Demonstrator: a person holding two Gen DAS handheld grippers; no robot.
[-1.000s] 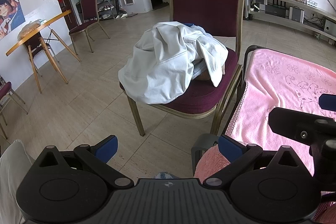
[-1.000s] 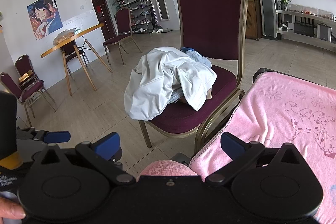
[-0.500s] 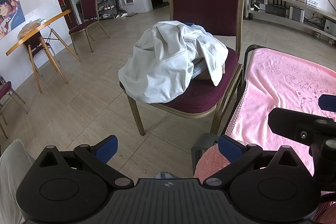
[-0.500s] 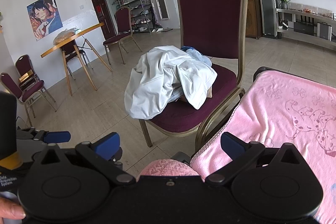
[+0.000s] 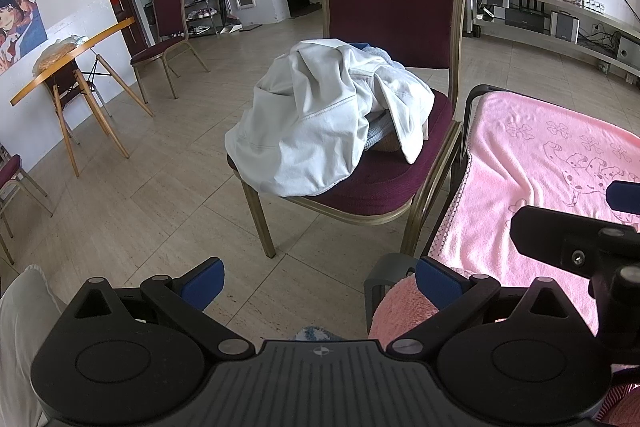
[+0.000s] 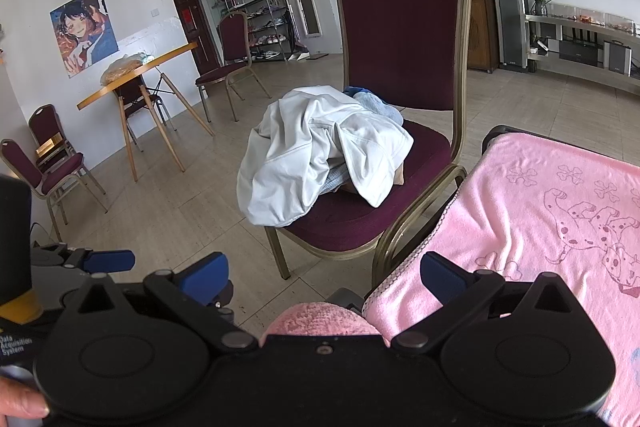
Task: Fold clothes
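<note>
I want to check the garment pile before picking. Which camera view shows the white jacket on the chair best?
The left wrist view: the white jacket is nearer and fills more of the picture, with its seams clear. The right wrist view shows the same jacket smaller, with more of the blue cloth behind it.

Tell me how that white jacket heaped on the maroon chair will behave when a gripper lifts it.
The white jacket lies crumpled in soft folds, so it will probably sag and unfurl rather than hold shape. One edge already hangs over the chair seat's front, so it may slide off easily. Bluish garments tucked beneath could drag along.
</note>
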